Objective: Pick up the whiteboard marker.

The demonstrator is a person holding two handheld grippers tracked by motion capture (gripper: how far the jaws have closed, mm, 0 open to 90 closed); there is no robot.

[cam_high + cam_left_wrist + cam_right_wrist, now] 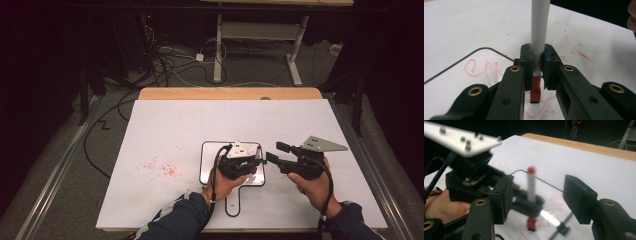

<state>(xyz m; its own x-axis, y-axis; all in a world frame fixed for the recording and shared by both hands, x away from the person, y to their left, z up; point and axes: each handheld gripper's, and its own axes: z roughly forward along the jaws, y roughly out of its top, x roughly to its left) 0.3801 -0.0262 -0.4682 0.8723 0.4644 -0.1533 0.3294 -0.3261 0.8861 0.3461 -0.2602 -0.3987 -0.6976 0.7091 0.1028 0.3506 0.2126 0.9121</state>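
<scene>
Clamping a white marker (539,37) between its jaws, the left gripper (248,161) is holding the pen upright, red tip pointing down just over a small whiteboard (206,165); whether the tip is touching the board cannot be told. In the left gripper view the pads (527,65) are pressing on the barrel from both sides, just above the red end. In the right gripper view the marker's red cap end (531,169) is pointing up toward twelve o'clock.

Standing at three o'clock of the left gripper in the high view, the right gripper (274,152) is hovering with its jaws apart and nothing between them; its fingers (579,197) are flanking the marker from farther back without touching it. The left hand (225,184) and the right hand (312,189) are coming in from six o'clock, each in a dark sleeve.

Red scribbles (486,70) are showing on the whiteboard beneath the marker. The whiteboard is lying on a white table cover (165,130), its handle (233,205) pointing toward six o'clock. A patch of red specks (161,167) is lying on the cover at nine o'clock of the whiteboard.
</scene>
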